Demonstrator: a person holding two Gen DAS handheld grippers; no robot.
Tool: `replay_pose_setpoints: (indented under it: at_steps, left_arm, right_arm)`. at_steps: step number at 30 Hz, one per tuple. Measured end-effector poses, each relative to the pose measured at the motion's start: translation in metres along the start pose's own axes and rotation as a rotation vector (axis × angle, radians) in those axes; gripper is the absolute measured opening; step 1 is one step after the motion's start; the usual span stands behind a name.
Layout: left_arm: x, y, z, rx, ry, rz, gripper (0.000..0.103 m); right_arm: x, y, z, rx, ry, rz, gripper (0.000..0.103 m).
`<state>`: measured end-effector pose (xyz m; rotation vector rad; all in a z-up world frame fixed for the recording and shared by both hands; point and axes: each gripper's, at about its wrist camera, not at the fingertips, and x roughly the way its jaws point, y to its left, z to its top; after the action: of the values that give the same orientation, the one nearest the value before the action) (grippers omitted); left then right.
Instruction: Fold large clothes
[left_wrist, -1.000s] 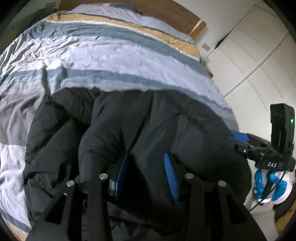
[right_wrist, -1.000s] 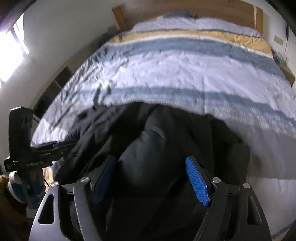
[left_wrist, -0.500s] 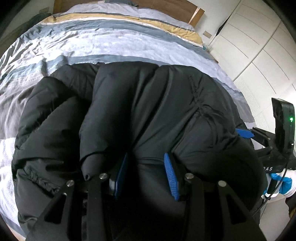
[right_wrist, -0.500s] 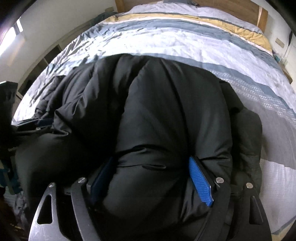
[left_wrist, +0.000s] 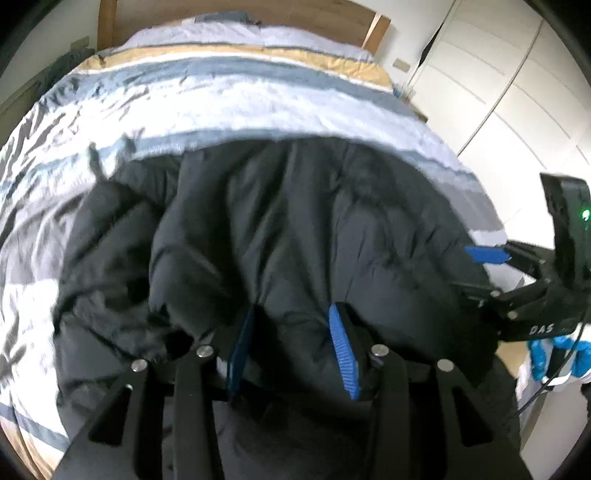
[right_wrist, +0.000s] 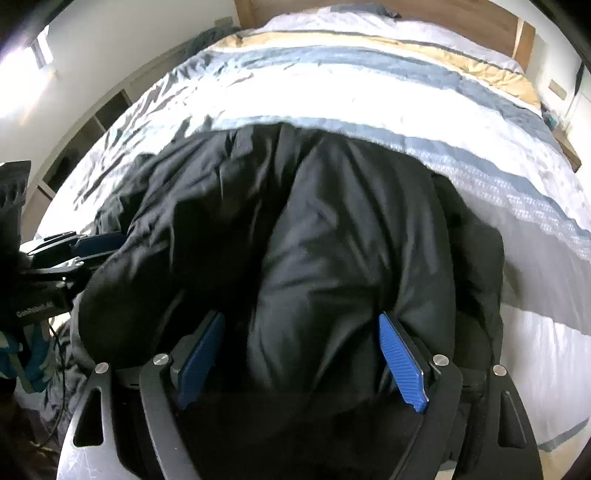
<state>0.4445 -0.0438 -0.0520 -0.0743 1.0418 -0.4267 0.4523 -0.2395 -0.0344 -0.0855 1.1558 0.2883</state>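
A black puffy jacket (left_wrist: 303, 229) lies bunched on the striped bed and fills the lower half of both views (right_wrist: 332, 240). My left gripper (left_wrist: 291, 343) is shut on a thick fold of the jacket's near edge, its blue pads pressed into the padding. My right gripper (right_wrist: 301, 354) is shut on another thick fold of the same edge, its jaws held wide apart by the bulk. The right gripper shows at the right of the left wrist view (left_wrist: 487, 254), the left gripper at the left of the right wrist view (right_wrist: 92, 243).
The bed (left_wrist: 240, 99) has a blue, white and tan striped cover and a wooden headboard (left_wrist: 258, 14) at the far end. White wardrobe doors (left_wrist: 498, 92) stand to the right. Low shelving (right_wrist: 92, 125) runs along the wall on the left.
Both grippers have moved with the jacket fold; the jacket, which covered most of the view half a second ago, now sits lower and more striped cover shows beyond it.
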Motion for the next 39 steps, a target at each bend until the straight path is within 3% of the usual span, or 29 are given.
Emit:
replay_pose_setpoints:
  at_steps: [6, 13, 24, 39]
  left_arm:
    - [-0.003, 0.003, -0.010, -0.026, 0.011, 0.000, 0.042]
    - [-0.030, 0.011, -0.023, -0.081, 0.006, 0.011, 0.051]
    - [-0.067, 0.027, -0.058, -0.120, 0.013, 0.028, 0.052]
    - [-0.131, 0.056, -0.096, -0.160, 0.033, 0.106, 0.052]
  right_arm:
    - [0.013, -0.003, -0.010, 0.017, 0.030, -0.014, 0.085]
    - [0.001, 0.000, -0.015, 0.037, 0.037, -0.027, 0.085]
    - [-0.024, 0.005, -0.031, 0.104, 0.027, -0.045, 0.085]
    - [-0.065, 0.046, -0.043, 0.132, -0.006, -0.044, 0.089]
